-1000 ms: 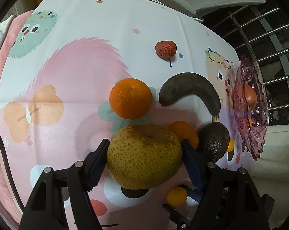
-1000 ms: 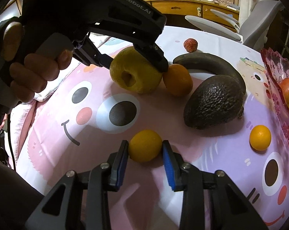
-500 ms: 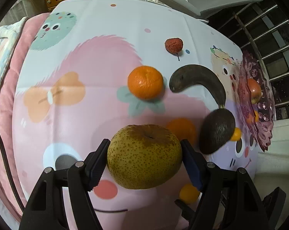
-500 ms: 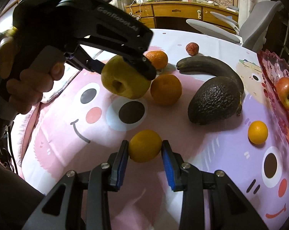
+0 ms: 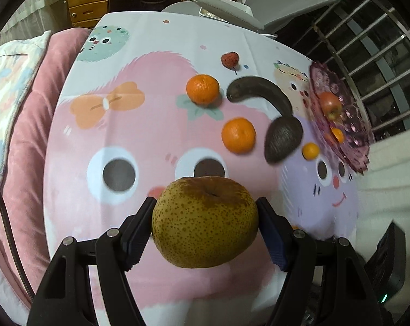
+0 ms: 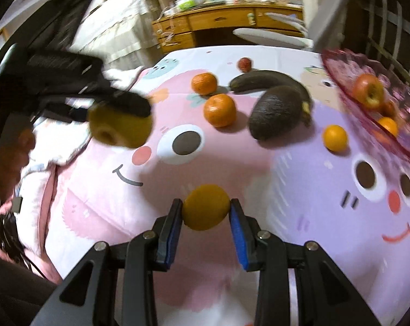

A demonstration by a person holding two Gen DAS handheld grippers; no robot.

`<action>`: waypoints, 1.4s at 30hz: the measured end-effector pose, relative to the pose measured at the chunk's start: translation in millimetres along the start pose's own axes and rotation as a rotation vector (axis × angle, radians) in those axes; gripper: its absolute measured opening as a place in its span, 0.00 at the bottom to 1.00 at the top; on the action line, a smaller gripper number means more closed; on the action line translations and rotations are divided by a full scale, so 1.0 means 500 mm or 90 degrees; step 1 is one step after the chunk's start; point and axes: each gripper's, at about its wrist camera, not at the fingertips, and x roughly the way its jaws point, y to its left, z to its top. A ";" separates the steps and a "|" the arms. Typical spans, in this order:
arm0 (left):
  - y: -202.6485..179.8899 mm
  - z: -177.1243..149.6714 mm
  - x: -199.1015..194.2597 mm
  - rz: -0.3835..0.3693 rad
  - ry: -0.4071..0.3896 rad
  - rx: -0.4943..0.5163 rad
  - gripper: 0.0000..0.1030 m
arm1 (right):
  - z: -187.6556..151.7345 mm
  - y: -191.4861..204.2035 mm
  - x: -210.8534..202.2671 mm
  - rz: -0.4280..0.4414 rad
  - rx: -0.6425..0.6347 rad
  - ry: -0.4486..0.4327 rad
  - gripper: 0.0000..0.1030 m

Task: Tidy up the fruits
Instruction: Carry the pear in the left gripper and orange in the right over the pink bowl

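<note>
Nearest, the left gripper (image 5: pixel 205 222) clamps its jaws on a speckled brown pear (image 5: pixel 205 221) and the right gripper (image 6: pixel 206 212) clamps a small yellow citrus (image 6: pixel 206 207), both above the desk (image 5: pixel 156 135) under its cartoon cloth. Farther along lie two oranges (image 5: pixel 238 135), an avocado (image 5: pixel 282 138), a dark banana (image 5: pixel 259 92) and a lychee (image 5: pixel 229 59). At the desk's right edge a purple glass dish (image 5: pixel 351 125) holds an apple (image 5: pixel 330 104); wooden drawers (image 5: pixel 88 0) and a grey chair (image 5: pixel 259 2) stand beyond the far edge.

Right gripper (image 6: pixel 206 214): black angular fingers, blue ribbed pads (image 6: pixel 239 240), silver screws (left gripper (image 5: pixel 205 224) alike).
</note>
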 end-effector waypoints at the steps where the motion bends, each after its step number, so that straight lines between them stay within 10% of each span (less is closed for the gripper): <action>1: -0.002 -0.010 -0.009 0.000 0.000 0.002 0.70 | -0.003 -0.005 -0.012 -0.006 0.012 -0.002 0.34; 17: -0.155 -0.125 -0.128 -0.047 0.006 0.123 0.70 | -0.008 -0.112 -0.197 -0.128 0.101 -0.048 0.34; 42: -0.454 0.024 -0.064 -0.005 -0.116 0.067 0.70 | 0.123 -0.395 -0.267 -0.105 -0.013 -0.050 0.34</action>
